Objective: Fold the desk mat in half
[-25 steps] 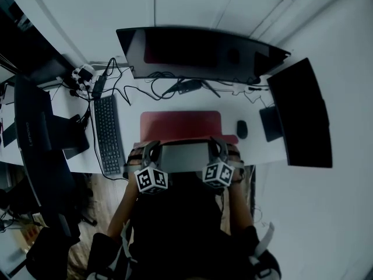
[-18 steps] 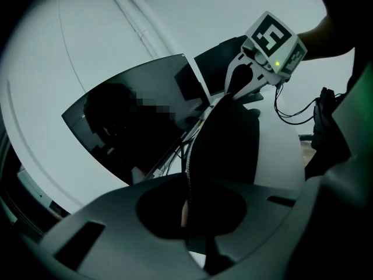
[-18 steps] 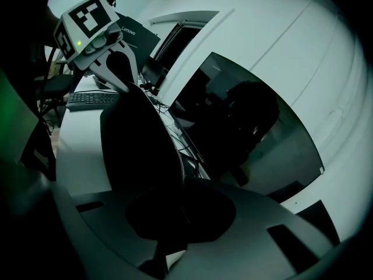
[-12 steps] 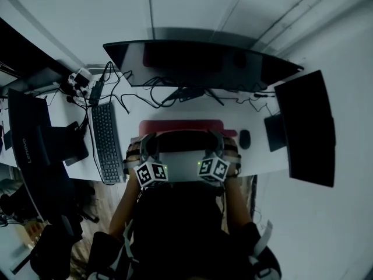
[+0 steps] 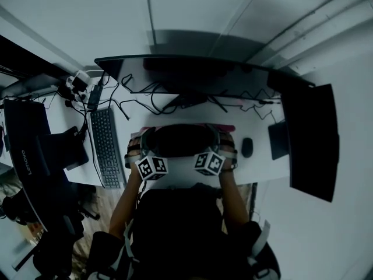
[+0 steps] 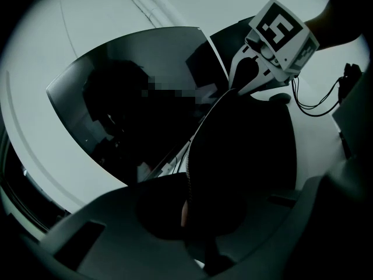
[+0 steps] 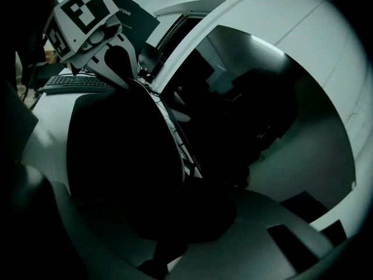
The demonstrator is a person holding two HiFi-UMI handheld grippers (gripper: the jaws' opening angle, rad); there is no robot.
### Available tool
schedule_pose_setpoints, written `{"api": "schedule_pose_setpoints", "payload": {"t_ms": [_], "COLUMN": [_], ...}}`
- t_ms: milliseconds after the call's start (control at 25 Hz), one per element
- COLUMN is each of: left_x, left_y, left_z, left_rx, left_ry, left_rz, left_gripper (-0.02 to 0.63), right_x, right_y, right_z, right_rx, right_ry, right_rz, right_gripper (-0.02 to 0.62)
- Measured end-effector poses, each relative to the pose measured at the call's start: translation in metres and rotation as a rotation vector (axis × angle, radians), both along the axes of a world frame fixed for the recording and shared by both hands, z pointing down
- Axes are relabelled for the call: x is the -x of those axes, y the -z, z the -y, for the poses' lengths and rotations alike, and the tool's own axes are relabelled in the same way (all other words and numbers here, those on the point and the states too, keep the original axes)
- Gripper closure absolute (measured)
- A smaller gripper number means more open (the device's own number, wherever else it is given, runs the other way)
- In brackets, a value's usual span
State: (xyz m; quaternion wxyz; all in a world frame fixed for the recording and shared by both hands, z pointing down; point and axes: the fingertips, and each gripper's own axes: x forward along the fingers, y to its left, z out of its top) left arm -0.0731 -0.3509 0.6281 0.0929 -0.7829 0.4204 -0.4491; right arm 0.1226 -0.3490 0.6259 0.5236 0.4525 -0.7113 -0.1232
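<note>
**Near edge of mat carried farther over**

Since a second ago, both grippers have swung the near edge of the desk mat (image 5: 178, 140) up and toward the far side. The red top then showed broadly; now only a thin pink strip of it shows at the far edge.

The left gripper (image 6: 189, 214) has its jaws almost together, pinching the mat's edge at the left corner. The right gripper (image 7: 175, 220) pinches the right corner the same way. Between them the mat arches with its dark underside up. It sits on the desk (image 5: 259, 168) in front of the monitor (image 5: 192, 74), with the keyboard (image 5: 106, 147) to its left and the mouse (image 5: 247, 147) to its right.

The thin edge could slip out of so narrow a pinch if the mat drags. If one side leads, the fold would land crooked. Pushing too far could shove the mat into the cables under the monitor.

Both forearms (image 5: 232, 200) reach forward over the near desk edge. The grippers are level and side by side, marker cubes toward the person.
</note>
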Motion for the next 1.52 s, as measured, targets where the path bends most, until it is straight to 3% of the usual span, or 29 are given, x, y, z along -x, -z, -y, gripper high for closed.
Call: {"api": "schedule_pose_setpoints", "payload": {"t_ms": [360, 760, 1080, 1240, 1360, 1520], "left_x": [-0.009, -0.011, -0.011, -0.007, -0.002, 0.005], "left_y": [-0.033, -0.090, -0.108, -0.117, -0.118, -0.115], "left_z": [0.043, 0.076, 0.088, 0.093, 0.098, 0.099], "left_rx": [-0.047, 0.008, 0.005, 0.011, 0.030, 0.032], "left_ry": [-0.001, 0.040, 0.059, 0.093, 0.133, 0.156], "left_rz": [0.016, 0.064, 0.091, 0.125, 0.097, 0.085], "left_gripper": [0.583, 0.574, 0.558, 0.496, 0.427, 0.397], "right_x": [-0.008, -0.012, -0.013, -0.014, -0.017, -0.022], "right_y": [-0.036, -0.092, -0.114, -0.122, -0.122, -0.115], "right_z": [0.041, 0.072, 0.082, 0.089, 0.093, 0.099], "right_rx": [-0.007, 0.037, 0.049, 0.044, 0.035, 0.010], "right_ry": [-0.004, -0.004, -0.003, -0.006, -0.032, -0.048], "right_rz": [-0.016, -0.043, -0.064, -0.076, -0.060, -0.051], "right_gripper": [0.574, 0.572, 0.561, 0.520, 0.471, 0.463]}}
